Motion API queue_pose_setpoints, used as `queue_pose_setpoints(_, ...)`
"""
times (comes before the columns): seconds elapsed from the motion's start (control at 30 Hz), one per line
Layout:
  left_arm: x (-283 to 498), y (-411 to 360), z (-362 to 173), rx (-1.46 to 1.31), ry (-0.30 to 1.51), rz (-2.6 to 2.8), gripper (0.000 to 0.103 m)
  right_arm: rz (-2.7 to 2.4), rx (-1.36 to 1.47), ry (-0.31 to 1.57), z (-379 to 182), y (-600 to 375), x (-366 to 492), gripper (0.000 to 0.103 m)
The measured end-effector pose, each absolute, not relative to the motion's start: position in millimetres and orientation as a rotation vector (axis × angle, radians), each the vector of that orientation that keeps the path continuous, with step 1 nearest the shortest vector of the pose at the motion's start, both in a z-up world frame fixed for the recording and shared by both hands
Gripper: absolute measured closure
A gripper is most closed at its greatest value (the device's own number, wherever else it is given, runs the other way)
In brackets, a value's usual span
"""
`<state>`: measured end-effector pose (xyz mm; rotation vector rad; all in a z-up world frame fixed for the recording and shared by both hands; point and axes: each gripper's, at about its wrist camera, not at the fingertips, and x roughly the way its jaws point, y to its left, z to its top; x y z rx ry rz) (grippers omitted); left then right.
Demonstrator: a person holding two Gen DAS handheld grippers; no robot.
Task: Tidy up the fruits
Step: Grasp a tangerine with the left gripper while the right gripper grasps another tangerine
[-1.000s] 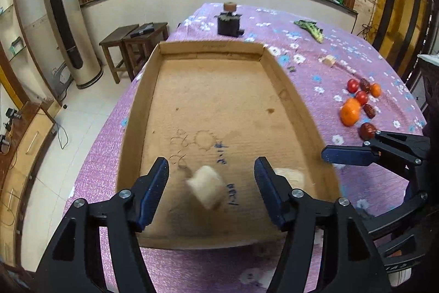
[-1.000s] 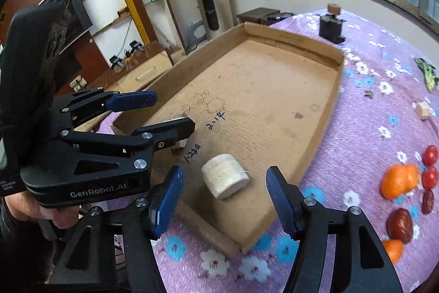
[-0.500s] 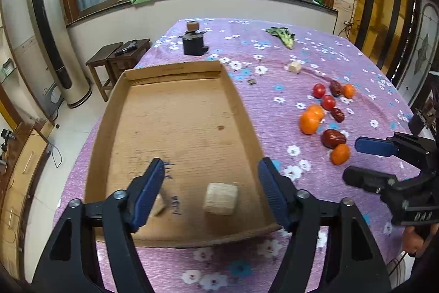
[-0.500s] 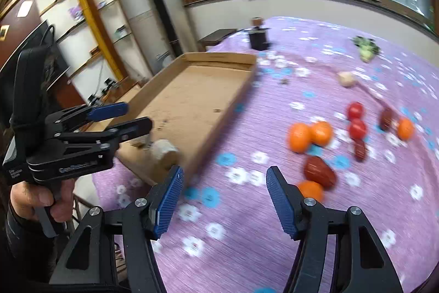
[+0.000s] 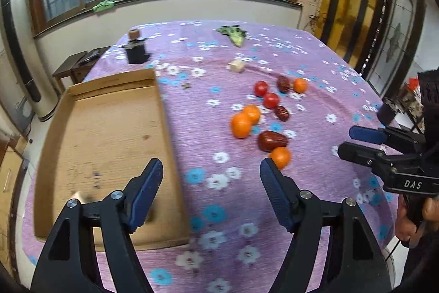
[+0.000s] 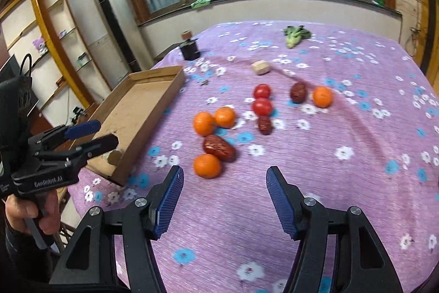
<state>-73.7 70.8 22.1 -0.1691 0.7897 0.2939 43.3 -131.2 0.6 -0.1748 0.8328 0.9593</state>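
Our right gripper (image 6: 225,199) is spread wide and empty. The nearest orange (image 6: 207,165) lies just ahead, slightly left of its jaws. Our left gripper (image 5: 211,191), also released, sits farther off by the cardboard tray (image 5: 167,111).

"DAS" on right claw (image 5: 356,142) body, "GenRobot.AI" on left claw (image 6: 90,133) body

a home room: floral tablecloth (image 6: 343,128), wall shelves (image 6: 41,45), standing air conditioner (image 6: 115,26).
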Motion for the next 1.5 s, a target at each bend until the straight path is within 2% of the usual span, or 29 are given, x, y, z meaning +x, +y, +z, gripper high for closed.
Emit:
queue_pose_setpoints(0.5,-47,23,3,-0.157,0.855,0.173,0.030,0.876,-0.122,0.837,-5,-168,63,0.038)
queue_pose_setpoints(1.2,-7,36,-37,-0.253,0.940,0.117,0.030,0.827,-0.090,0.893,-31,-151,121,0.039)
queue_pose_setpoints(1.5,11,33,-49,-0.248,0.950,0.072,0.030,0.753,-0.082,0.939,-49,-122,188,0.056)
